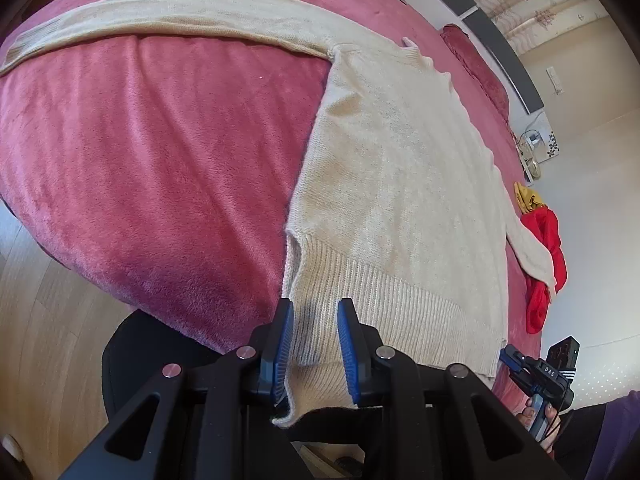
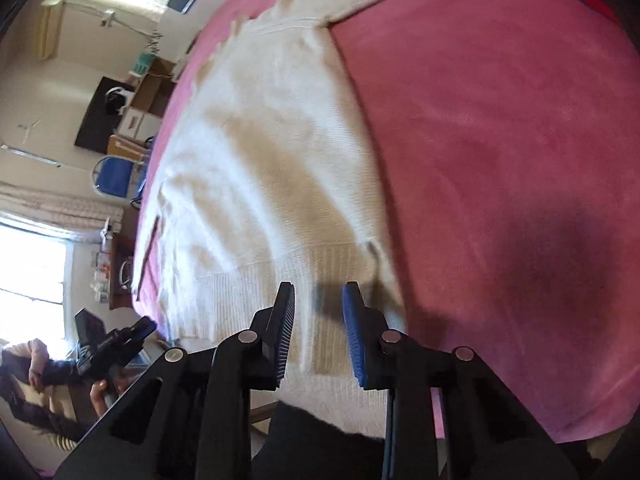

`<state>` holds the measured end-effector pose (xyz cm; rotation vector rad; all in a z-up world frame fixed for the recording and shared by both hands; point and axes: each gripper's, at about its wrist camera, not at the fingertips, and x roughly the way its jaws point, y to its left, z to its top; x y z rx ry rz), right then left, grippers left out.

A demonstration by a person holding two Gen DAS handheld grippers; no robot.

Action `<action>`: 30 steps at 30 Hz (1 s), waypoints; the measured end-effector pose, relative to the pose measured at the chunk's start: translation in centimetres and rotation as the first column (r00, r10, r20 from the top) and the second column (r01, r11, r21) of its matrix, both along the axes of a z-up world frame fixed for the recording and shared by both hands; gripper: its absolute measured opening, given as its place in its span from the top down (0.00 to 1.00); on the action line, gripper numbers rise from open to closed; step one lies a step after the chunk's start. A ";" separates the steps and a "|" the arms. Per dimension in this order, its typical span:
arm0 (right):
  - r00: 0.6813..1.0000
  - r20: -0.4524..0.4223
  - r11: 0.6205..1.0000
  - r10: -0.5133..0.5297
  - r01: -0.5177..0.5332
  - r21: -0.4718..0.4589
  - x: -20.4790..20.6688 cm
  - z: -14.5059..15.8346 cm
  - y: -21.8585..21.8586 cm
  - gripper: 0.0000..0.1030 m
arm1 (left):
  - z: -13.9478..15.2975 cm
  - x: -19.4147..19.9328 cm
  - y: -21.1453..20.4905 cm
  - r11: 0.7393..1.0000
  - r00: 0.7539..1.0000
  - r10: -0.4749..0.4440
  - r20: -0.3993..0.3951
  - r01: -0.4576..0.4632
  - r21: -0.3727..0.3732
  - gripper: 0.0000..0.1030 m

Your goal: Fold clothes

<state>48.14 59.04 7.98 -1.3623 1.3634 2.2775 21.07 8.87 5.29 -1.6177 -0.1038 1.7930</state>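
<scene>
At the near edge of the bed [image 1: 140,168], the left tongs [image 1: 314,350] were set narrow around the sweater [image 1: 400,184] hem at one bottom corner. Ribbed knit was seen between the blue pads [image 1: 347,344], but whether it was truly pinched could not be told. The right tongs [image 2: 318,334] were placed over the hem near the other bottom corner, partly open, the knit lying below and between the pads [image 2: 354,332], apparently not yet clamped; that view was blurred. Both corners were probably being taken so that the hem could be lifted evenly for a fold.

Beyond the tongs, the sweater was spread flat along the bed, hem near, neck far. One sleeve [image 1: 168,12] was stretched out towards the far left corner; the other [image 1: 532,256] was draped towards the right edge, ending on a red garment [image 1: 546,248], with a yellow one [image 1: 526,196] just behind. The sleeves were judged still unfolded, so the task seemed barely begun.
</scene>
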 end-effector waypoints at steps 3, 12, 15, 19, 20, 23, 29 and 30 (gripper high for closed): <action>1.000 -0.006 1.000 -0.017 0.017 0.014 0.1 -0.1 0.1 0.73 | 0.1 -0.1 0.0 1.000 1.000 -0.005 -0.012 0.005 -0.010 0.78; 0.999 -0.019 0.998 -0.029 0.028 -0.063 -1.0 -3.1 0.8 0.74 | -0.8 -0.5 -0.2 0.999 1.000 0.012 0.011 -0.011 -0.042 0.78; 1.000 0.015 1.000 -0.004 0.004 -0.004 -2.3 -3.2 -0.1 0.99 | -0.4 -0.4 -0.4 0.999 1.000 0.011 -0.005 -0.011 -0.042 0.78; 0.999 0.025 0.991 0.046 -0.049 0.128 -2.7 -0.5 -1.9 0.99 | 0.7 -0.1 -0.7 1.000 0.999 0.001 -0.046 -0.002 -0.019 0.78; 0.998 0.035 0.985 0.054 -0.059 0.161 -2.5 0.2 -2.2 0.99 | 0.7 -0.2 -0.6 1.000 0.999 0.000 -0.044 0.000 -0.015 0.78; 0.998 0.035 0.981 0.057 -0.063 0.186 -1.9 1.6 -2.3 0.99 | 0.4 -0.5 -0.1 1.000 0.999 -0.011 -0.043 0.010 -0.029 0.78; 0.998 0.014 0.991 0.061 -0.062 0.115 -1.7 1.8 -1.5 0.97 | -0.9 -2.1 0.6 0.998 1.000 0.024 -0.020 -0.025 -0.055 0.78; 0.999 0.010 0.995 0.053 -0.053 0.083 -1.8 1.2 -1.2 0.97 | -1.0 -2.2 0.9 0.998 0.999 0.026 -0.023 -0.027 -0.056 0.78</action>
